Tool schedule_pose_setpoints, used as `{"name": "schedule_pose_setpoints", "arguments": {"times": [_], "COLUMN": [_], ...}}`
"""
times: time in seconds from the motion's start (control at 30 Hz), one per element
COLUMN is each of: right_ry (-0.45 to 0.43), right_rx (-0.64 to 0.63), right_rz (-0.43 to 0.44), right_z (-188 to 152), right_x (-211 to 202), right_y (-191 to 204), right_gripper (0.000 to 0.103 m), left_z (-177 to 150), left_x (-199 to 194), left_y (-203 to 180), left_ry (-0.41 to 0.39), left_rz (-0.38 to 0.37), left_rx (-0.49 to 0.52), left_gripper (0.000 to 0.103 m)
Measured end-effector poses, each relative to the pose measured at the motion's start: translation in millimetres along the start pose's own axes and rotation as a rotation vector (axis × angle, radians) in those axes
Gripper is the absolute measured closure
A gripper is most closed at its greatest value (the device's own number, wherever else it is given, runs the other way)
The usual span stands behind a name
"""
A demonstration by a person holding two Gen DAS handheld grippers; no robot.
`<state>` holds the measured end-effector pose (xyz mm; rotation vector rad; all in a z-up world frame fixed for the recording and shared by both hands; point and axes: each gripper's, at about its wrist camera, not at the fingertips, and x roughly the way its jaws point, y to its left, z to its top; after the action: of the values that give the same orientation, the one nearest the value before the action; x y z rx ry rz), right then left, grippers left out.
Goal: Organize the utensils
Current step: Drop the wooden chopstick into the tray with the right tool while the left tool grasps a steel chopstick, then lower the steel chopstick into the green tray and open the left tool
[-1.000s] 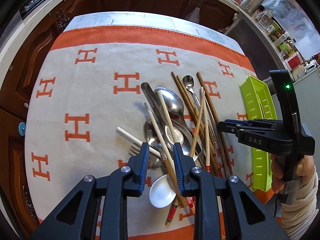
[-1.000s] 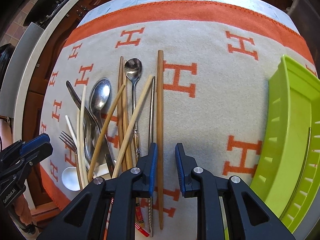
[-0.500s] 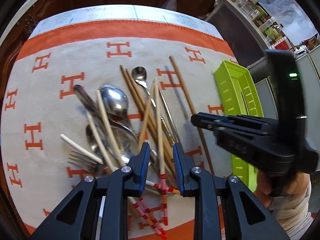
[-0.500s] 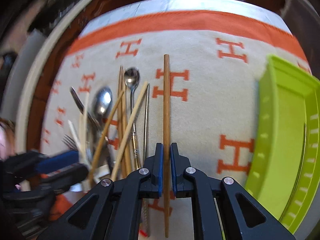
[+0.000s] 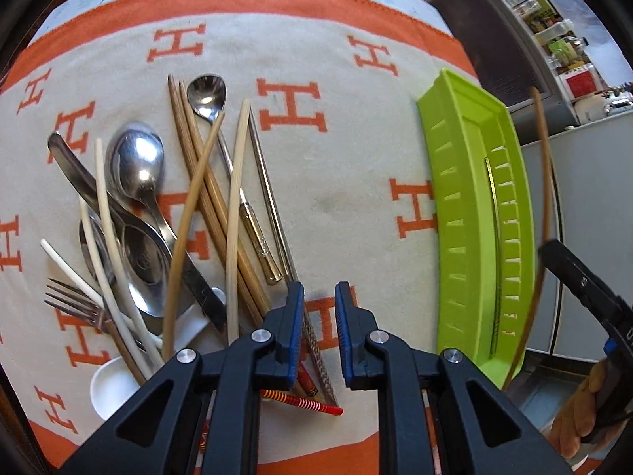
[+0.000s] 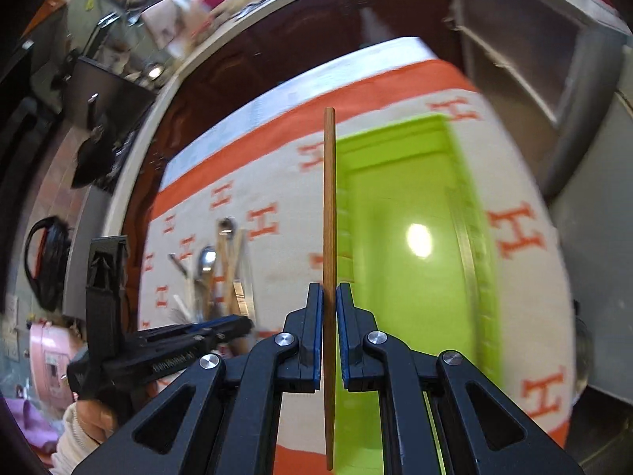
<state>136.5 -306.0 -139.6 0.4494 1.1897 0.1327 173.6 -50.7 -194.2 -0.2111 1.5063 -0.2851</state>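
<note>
Carrying brown chopstick [image 6: 329, 206] with right gripper [image 6: 328, 332], jaws pinched on its middle, above green tray [image 6: 399, 277] | left gripper [image 5: 319, 330] parted narrowly, holding nothing, over utensil pile [image 5: 166, 221] | advice: align stick with tray length, lower before releasing.

wooden chopstick [image 6: 329, 206]: lifted, pinched mid-length | green tray [image 5: 470, 213]: holds one metal chopstick [image 5: 494, 237]
</note>
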Motion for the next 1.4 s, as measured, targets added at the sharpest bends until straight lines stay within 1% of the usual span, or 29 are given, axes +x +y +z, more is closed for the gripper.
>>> {"name": "schedule_pose_setpoints", "arguments": {"times": [0.1,0.17,0.23,0.3,0.43,0.53,0.57,0.6,0.63,0.7,0.77,0.93,1.13,1.3,1.4], "right_ry": [0.001,0.003,-0.001,-0.003,0.011,0.042,0.049,0.054,0.054,0.043,0.034,0.019,0.003,-0.016,-0.033], "right_rx": [0.011,0.008,-0.008,-0.015,-0.056,-0.047,-0.037,-0.022,-0.009,0.006,0.019,0.051,0.073,0.077,0.086], "right_rz": [-0.043,-0.059,-0.089,-0.101,-0.135,-0.136,-0.131,-0.122,-0.112,-0.106,-0.101,-0.078,-0.045,-0.029,-0.029], "right_z": [-8.3,-11.7,-14.7,-14.8,-13.7,-11.7,-11.5,-11.5,-11.6,-12.6,-13.8,-18.9,-24.6,-29.8,-32.3], "right_x": [-3.6,-5.9,-3.9,-2.0,7.8,17.4,18.5,19.5,19.7,18.0,15.1,6.0,-2.7,-12.8,-20.9], "right_y": [-19.9,-33.7,-38.5,-42.3,-35.8,-31.2,-32.6,-34.9,-37.5,-41.2,-44.7,-52.5,-56.4,-57.1,-60.9], "right_gripper": [0.096,0.096,0.096,0.096,0.096,0.094,0.093,0.091,0.087,0.085,0.084,0.084,0.084,0.084,0.084], "left_z": [-0.9,-0.7,-0.2,0.1,0.8,2.3,2.8,4.0,3.9,4.2,3.4,-3.2,-14.6,-27.0,-31.0], "left_x": [11.4,13.6,19.1,23.6,31.1,31.5,31.1,30.8,31.5,31.4,31.6,20.6,-13.3,-40.5,-44.4], "left_y": [-3.8,-7.7,-7.0,-6.8,-11.3,-9.4,-8.7,-10.6,-11.4,-13.2,-14.8,-20.2,-40.4,-72.4,-98.9], "left_ry": [0.016,0.007,0.012,0.017,0.013,0.009,0.006,-0.001,-0.008,-0.02,-0.034,-0.058,-0.105,-0.133,-0.13], "left_rz": [0.02,0.043,0.05,0.064,0.075,0.089,0.095,0.109,0.11,0.111,0.107,0.059,-0.024,-0.118,-0.163], "left_rx": [-0.025,-0.03,-0.046,-0.065,-0.08,-0.078,-0.077,-0.076,-0.079,-0.085,-0.092,-0.092,-0.058,-0.008,0.035], "left_gripper": [0.089,0.089,0.089,0.089,0.089,0.089,0.095,0.098,0.098,0.099,0.099,0.1,0.1,0.1,0.1]}}
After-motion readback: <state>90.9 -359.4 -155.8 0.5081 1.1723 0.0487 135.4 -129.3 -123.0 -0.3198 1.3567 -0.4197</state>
